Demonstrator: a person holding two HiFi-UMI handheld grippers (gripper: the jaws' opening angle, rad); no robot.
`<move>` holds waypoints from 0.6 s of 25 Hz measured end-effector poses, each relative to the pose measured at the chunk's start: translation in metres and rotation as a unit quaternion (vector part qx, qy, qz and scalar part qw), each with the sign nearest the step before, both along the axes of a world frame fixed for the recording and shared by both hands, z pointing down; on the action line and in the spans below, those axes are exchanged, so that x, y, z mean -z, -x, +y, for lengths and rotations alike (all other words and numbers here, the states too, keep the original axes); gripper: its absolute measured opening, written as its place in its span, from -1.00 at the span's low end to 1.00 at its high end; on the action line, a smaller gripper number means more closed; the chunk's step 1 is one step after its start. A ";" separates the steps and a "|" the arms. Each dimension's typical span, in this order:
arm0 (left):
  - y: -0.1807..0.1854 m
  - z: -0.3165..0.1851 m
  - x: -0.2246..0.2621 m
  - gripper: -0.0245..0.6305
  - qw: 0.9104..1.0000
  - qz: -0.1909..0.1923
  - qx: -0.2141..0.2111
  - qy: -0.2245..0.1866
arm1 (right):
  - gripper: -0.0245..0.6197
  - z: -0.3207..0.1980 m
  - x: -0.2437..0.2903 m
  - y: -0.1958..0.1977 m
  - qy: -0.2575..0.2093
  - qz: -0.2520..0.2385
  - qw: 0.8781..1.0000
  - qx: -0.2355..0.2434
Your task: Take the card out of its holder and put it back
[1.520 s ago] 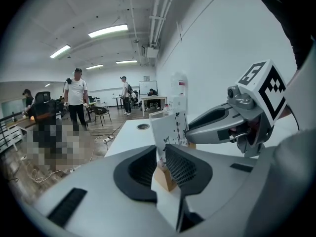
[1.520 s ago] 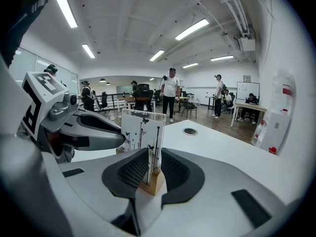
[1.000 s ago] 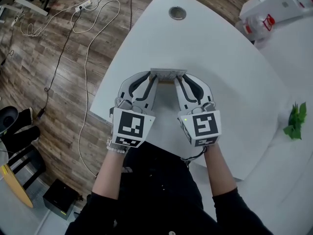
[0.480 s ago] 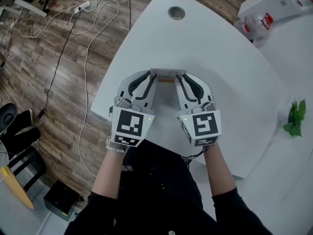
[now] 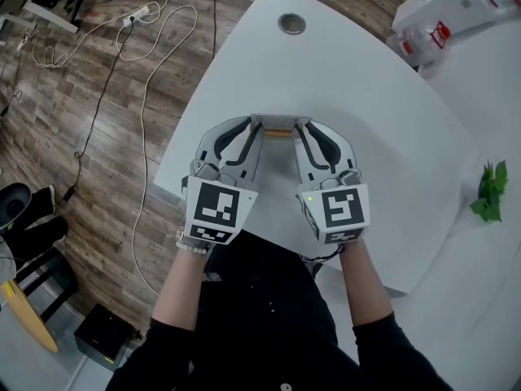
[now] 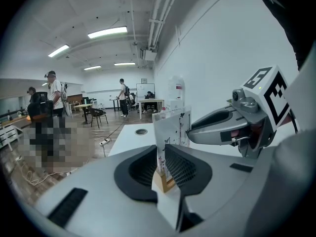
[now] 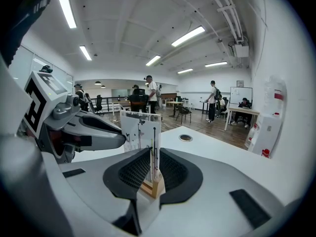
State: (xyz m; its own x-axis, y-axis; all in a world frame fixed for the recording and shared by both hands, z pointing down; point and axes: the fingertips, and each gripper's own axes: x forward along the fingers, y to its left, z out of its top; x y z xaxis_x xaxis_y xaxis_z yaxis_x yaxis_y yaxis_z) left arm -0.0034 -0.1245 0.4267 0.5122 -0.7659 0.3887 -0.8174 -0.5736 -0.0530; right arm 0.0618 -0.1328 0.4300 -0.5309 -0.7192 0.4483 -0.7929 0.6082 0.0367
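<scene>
Both seemingly on card (image 5: 279, 121): left tongs (image 5: 259, 128), right tongs (image 5: 299, 128)

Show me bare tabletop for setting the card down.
Widest bare stretch: white tabletop between the round grey grommet and the printed card in its wooden holder. More lies rightward toward the green leafy sprig. Crowded near edge: left hand-held gripper and right hand-held gripper clamp its ends.

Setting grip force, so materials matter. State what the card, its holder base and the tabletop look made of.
Card: a thin white printed sheet, probably paper. Its glossy edges hint at a clear plastic cover, but that is uncertain.
Holder base: looks like light wood, with a matte tan, unpainted face.
Tabletop: smooth, uniform white with a faint sheen, likely laminate or painted board.
</scene>
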 end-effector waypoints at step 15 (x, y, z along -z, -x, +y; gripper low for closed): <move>0.009 0.004 0.030 -0.74 1.000 0.008 -0.012 -0.024 | -0.65 0.005 0.031 0.008 -0.028 0.003 1.000 -0.013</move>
